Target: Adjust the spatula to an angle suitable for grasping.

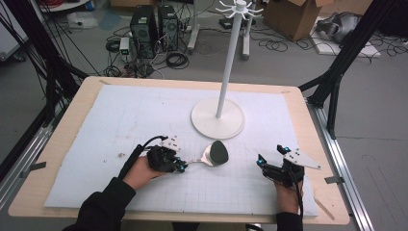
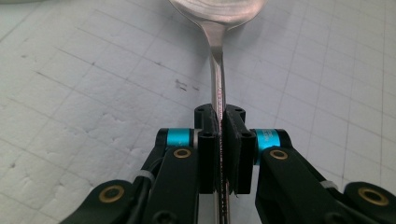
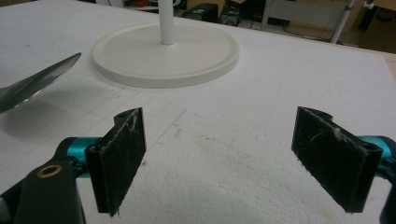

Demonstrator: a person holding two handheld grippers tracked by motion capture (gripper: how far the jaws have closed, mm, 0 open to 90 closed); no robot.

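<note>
So far the left claw (image 1: pixel 182 166) is clenched on the ladle's (image 1: pixel 214 154) handle, just at six o'clock of the hook stand (image 1: pixel 217 118); hanging remains, right claw (image 1: pixel 263 164) released.

I have a metal spoon (image 1: pixel 211 155) by its thin handle, pinched edge-on between the pads of my left gripper (image 1: pixel 183 166). Its wide oval bowl (image 2: pixel 217 11) points away from my hand toward the white stand's round base (image 1: pixel 217 118), stopping just short of it. From my right gripper's view the bowl (image 3: pixel 37 81) hangs tilted above the gridded white mat (image 3: pixel 243 116), its shadow beneath.
</note>
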